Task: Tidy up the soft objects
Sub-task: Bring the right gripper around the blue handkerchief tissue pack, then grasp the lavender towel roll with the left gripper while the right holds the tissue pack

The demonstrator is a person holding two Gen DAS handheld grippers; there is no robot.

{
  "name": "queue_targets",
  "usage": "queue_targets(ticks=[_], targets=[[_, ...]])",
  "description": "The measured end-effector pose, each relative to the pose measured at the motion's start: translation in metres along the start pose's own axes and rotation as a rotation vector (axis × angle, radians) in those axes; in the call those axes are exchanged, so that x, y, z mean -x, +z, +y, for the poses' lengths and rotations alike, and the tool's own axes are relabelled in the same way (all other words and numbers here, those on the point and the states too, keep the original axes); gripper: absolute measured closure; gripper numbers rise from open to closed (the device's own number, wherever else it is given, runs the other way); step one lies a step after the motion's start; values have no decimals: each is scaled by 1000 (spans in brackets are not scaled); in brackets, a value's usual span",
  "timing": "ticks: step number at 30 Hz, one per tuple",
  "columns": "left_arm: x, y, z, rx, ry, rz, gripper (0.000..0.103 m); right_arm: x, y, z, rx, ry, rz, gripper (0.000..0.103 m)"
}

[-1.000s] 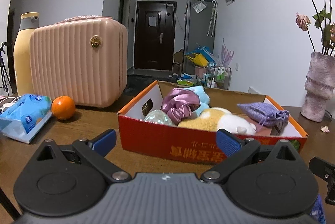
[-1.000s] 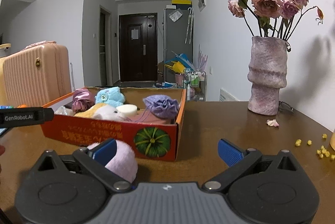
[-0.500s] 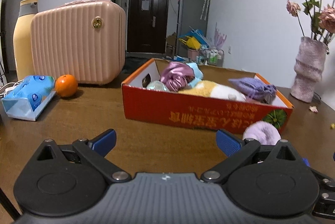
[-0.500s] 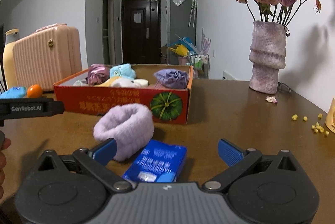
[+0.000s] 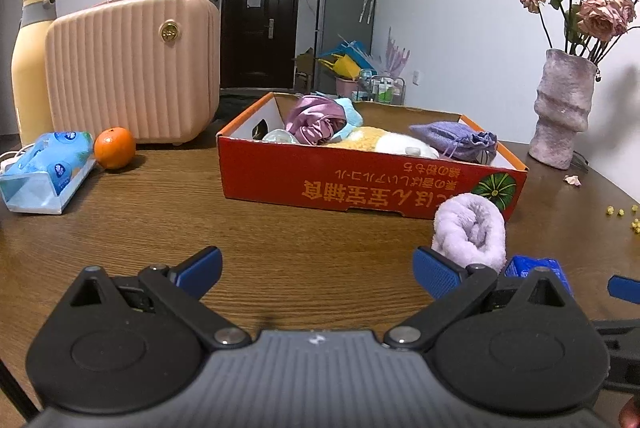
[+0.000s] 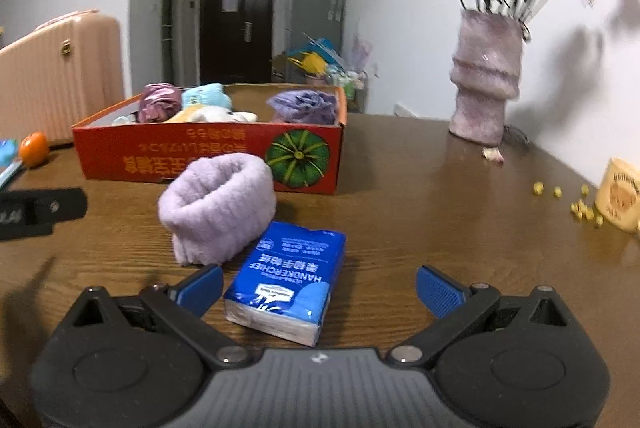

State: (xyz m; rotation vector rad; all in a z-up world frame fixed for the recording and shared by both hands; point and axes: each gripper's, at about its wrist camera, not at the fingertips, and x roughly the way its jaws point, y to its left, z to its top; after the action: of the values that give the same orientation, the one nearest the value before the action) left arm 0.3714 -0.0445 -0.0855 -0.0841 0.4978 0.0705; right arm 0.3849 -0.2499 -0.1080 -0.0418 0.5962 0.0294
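The red box [image 5: 372, 184] on the tabletop [image 5: 240, 228] holds a shiny purple cloth [image 5: 316, 120], a blue plush [image 6: 206, 96], a yellow-and-white plush [image 5: 384, 144] and a lilac pouch [image 5: 456, 144]. Just in front of its pumpkin corner sits a lilac wristband [image 6: 218, 202], touching a blue tissue pack [image 6: 288, 280]. The left gripper [image 5: 318, 270] and right gripper [image 6: 318, 286] are both spread wide, empty. The right view is blurred around the vase [image 6: 486, 76]. A pink case [image 5: 132, 64], an orange [image 5: 115, 148] and a tissue box [image 5: 44, 172] stand toward the left edge.

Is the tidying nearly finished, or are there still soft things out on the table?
Mostly done: the red box already holds the purple pouch, pink satin bundle and plush toy. Nothing is in hand; the left gripper and right gripper are both open. Left: the lilac wristband and blue tissue pack, lying on the table.
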Motion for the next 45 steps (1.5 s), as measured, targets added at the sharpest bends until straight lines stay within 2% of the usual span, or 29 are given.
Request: queue_targets(ticks=[7,16,17,35,45], targets=[[-6,0,3,27,-26,40,0,-12,2,1,-43,19,47,11],[-8,-1,2,28,-40,54,0,-19,3,4,-67,73,79,39],[-8,-1,2,27,-39,55,0,-19,3,4,-70,76,76,45],[-12,-1,-3,17,-53,63,0,-20,12,-27,-110,80,15,49],[-20,1,-31,11,-93,67,0,-23,17,-52,-119,61,-15,51]])
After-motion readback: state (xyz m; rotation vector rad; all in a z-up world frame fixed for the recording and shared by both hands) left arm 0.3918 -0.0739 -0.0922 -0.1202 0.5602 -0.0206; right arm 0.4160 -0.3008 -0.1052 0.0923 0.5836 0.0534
